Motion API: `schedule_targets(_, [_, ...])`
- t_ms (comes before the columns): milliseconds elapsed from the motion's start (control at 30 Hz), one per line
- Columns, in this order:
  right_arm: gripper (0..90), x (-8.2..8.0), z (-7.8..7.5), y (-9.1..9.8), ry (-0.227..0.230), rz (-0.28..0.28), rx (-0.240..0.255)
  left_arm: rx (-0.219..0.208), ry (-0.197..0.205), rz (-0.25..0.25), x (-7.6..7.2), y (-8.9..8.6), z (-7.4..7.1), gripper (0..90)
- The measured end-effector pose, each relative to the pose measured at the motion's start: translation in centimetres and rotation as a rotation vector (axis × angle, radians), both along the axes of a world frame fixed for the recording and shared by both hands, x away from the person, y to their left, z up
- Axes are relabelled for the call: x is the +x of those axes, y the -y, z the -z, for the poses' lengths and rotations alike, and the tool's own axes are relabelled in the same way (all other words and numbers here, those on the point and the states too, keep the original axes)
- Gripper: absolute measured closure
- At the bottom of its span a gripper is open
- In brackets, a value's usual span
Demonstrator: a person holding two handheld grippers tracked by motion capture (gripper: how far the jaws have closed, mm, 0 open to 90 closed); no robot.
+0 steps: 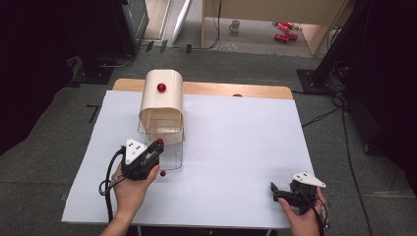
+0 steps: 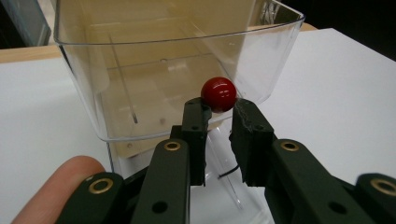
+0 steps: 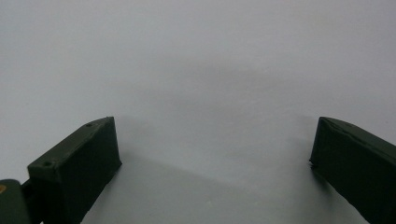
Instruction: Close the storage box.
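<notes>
Pinching the red knob of the clear drawer at center frame, the left gripper grips by jaw tips alone, so a pull could slip off. The right gripper rests at lower right on the white surface, jaws wide and holding nothing.

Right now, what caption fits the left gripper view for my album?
Left gripper closed around the red ball knob on a clear plastic drawer.

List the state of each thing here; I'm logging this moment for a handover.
Bread box: roll-top lid raised, clear front open.
Red knob on the clear front: pinched between the left gripper's jaws.
Red knob on the lid: untouched.
Left gripper: shut on the knob.
Right gripper: open, holding nothing, low over the white table.
</notes>
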State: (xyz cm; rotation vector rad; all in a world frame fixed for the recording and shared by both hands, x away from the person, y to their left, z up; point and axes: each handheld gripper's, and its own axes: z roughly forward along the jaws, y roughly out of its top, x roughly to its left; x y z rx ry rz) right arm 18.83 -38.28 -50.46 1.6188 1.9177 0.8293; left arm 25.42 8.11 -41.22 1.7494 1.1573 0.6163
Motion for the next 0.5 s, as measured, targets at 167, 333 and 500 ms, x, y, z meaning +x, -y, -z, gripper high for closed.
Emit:
schedule_targets(167, [0.9,0.0,0.0,0.0,0.000,0.000,-0.001,0.008,-0.001,-0.006,1.3,0.2,0.0,76.6])
schedule_targets(333, [0.9,0.0,0.0,0.0,0.001,-0.001,0.000,0.004,-0.013,-0.003,2.5,0.2,-0.1,76.6])
schedule_targets(500, [0.9,0.0,0.0,0.0,0.002,-0.001,-0.001,-0.005,-0.025,-0.006,3.6,0.2,-0.2,76.7])
